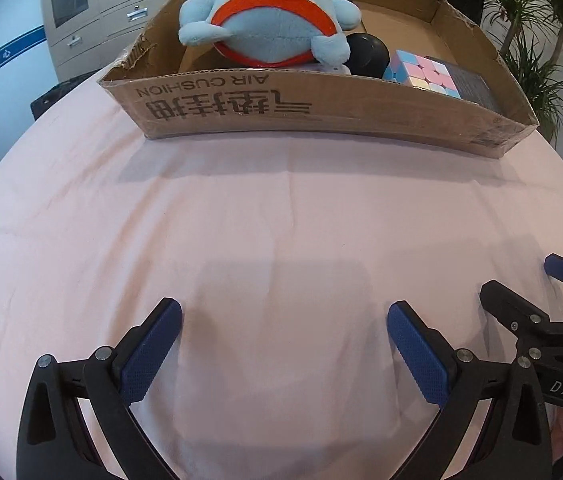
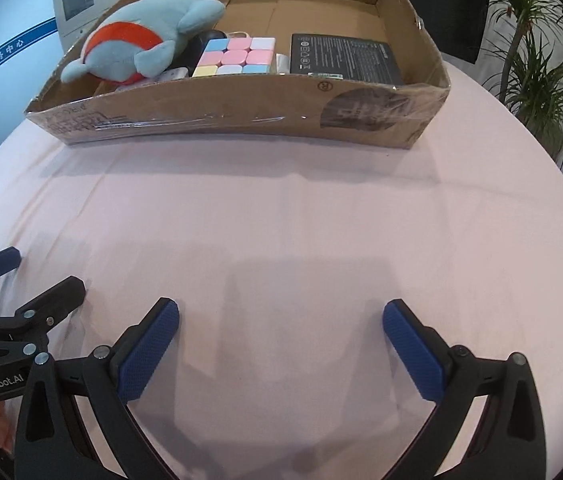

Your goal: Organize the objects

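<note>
Cardboard box [image 2: 241,120] with blue plush [image 2: 133,52], pastel cube [image 2: 237,58]; both grippers' jaws agape, empty.

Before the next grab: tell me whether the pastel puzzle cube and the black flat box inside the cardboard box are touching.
Apart. The right wrist view shows a gap between the pastel puzzle cube and the black flat box, with a small white item sitting in it.
</note>
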{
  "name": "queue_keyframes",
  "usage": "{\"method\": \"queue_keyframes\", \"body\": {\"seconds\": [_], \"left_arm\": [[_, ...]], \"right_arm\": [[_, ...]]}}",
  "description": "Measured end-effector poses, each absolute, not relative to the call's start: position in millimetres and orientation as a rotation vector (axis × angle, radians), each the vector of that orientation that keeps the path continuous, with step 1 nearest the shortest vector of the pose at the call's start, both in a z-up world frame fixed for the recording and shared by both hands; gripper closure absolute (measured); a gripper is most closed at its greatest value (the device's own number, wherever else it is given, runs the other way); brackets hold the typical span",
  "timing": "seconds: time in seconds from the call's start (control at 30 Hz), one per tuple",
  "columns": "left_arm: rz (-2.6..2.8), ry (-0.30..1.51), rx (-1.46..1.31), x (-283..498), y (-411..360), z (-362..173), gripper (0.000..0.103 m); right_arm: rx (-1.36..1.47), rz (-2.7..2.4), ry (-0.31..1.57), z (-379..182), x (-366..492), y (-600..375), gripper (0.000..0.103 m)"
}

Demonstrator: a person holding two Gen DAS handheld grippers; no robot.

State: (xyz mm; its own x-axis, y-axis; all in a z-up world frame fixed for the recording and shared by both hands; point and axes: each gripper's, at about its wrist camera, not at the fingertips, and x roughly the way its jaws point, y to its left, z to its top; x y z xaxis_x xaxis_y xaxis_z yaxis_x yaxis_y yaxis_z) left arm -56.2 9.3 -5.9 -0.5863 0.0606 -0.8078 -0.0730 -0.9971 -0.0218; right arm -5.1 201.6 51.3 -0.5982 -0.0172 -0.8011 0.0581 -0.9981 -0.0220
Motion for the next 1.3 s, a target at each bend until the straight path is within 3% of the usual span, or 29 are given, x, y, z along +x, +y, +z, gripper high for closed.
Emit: {"method": "queue_keyframes", "body": {"seconds": [0.53,1.3], "left_arm": [[2.750,0.007,-1.397,-16,5,-8,0.000],[2.750,0.007,-1.397,-14,5,-8,0.000]], "right_arm": [[1.390,-2.776,0.068,51,35,199,0.001],[1.394,-2.781,0.063,51,38,199,0.001]]}}
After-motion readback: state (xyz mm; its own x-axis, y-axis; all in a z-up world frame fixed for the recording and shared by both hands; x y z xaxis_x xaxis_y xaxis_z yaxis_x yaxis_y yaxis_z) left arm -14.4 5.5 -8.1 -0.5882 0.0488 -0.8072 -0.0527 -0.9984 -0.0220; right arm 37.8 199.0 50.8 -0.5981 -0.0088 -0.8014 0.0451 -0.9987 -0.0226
